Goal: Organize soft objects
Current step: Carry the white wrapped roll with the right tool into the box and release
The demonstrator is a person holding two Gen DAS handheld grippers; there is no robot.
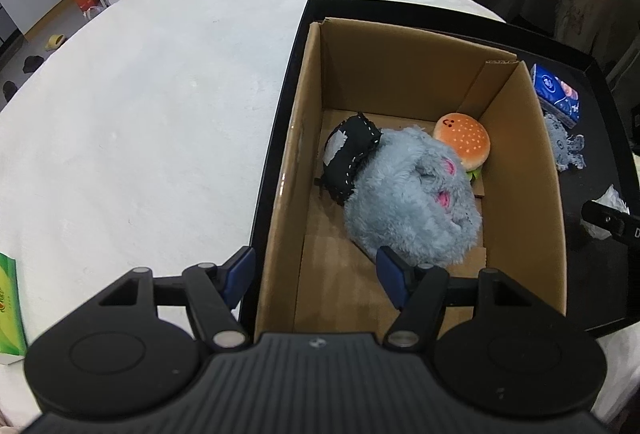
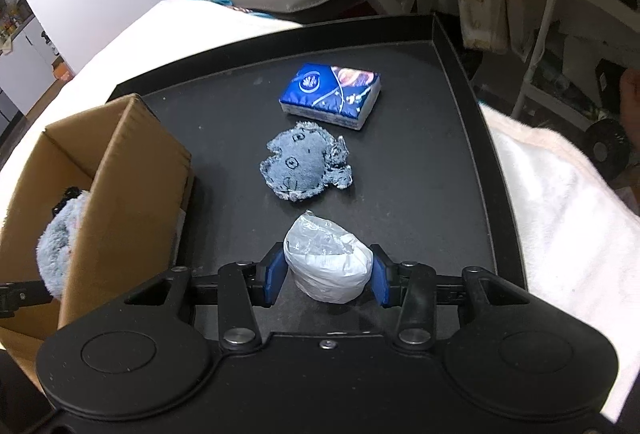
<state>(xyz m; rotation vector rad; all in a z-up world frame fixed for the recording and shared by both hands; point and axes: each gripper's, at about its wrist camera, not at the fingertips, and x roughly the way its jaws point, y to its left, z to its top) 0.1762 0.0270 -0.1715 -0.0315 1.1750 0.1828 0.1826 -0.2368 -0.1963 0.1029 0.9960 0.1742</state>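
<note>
Over on the left, the white-covered desk (image 1: pixel 140 114) is bare apart from a green packet (image 1: pixel 10 308) at its near edge, so nothing soft waits there. Next comes the cardboard box (image 1: pixel 304 138), standing on the left part of a black tray (image 1: pixel 280 106), and it already holds three things: a black stitched pouch (image 1: pixel 348 158) against the left wall, a big fluffy grey plush (image 1: pixel 412 194) filling the middle, and a small burger plush (image 1: pixel 464 144) tucked in the far right corner, touching the grey one. The left gripper (image 1: pixel 316 280) hovers over the box's near left wall with its fingers (image 1: pixel 390 280) well apart and nothing between them; one sits outside the wall, the other inside just by the grey plush. To the right of the box, on the open tray floor, three items remain, lined up from far to near: a blue tissue pack (image 2: pixel 332 94), a flat grey furry toy (image 2: pixel 306 166), and a crumpled white plastic bag (image 2: pixel 328 262). The right gripper (image 2: pixel 328 280) has its fingers partly closed with both blue pads against the sides of that bag, so it looks gripped, though I cannot tell whether it is lifted off the tray. By my count about half the job is done: three in, one in hand, two to go.
</note>
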